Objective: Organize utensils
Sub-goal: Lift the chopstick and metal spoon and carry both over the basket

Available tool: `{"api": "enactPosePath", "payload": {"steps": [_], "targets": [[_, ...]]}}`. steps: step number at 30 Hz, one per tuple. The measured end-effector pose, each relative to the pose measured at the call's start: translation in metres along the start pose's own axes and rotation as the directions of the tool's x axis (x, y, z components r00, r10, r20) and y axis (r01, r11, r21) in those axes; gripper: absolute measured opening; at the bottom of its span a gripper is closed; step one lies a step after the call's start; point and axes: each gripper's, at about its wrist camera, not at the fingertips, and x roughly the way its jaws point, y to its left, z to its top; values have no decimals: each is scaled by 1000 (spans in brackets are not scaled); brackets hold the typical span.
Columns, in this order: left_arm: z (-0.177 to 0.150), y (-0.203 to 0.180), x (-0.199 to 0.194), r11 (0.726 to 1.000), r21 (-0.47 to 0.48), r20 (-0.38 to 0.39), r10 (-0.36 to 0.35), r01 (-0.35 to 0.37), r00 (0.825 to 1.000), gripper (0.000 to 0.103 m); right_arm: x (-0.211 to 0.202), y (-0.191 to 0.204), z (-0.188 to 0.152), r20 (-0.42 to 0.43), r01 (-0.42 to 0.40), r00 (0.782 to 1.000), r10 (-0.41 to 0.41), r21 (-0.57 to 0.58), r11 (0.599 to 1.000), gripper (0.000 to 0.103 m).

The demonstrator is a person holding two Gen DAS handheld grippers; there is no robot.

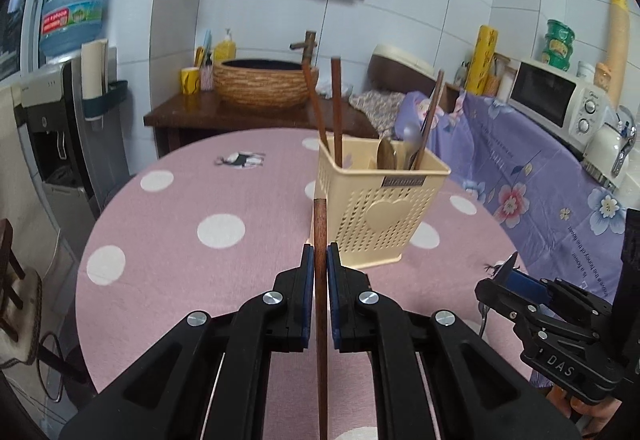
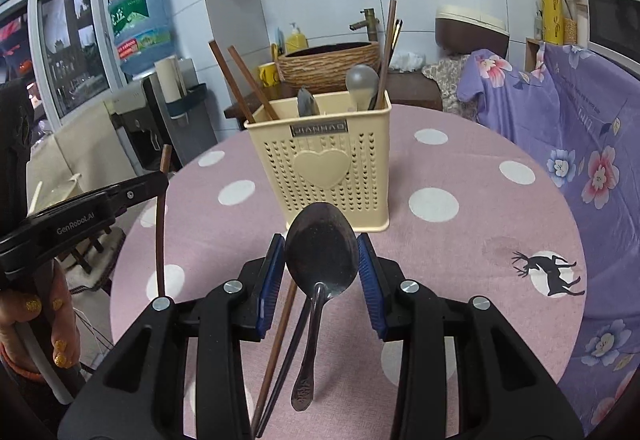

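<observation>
A cream perforated utensil holder stands on the pink dotted table; brown chopsticks and spoons stick out of it. My left gripper is shut on a brown chopstick, held upright just in front of the holder; it also shows in the right wrist view. My right gripper is shut on the bowl of a metal spoon, its handle hanging toward me, in front of the holder. Another brown chopstick lies on the table beneath the spoon.
The round table has a purple floral cloth draped to its right. Behind are a wooden stand with a woven basin, a water dispenser and a microwave.
</observation>
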Motion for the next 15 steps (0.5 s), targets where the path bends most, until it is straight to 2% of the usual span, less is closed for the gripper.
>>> {"api": "enactPosePath", "payload": {"steps": [15], "targets": [[15, -2, -25, 999, 13, 70, -37, 36, 997, 8, -14, 9, 13, 61, -21, 998, 24, -43, 999, 37]]}}
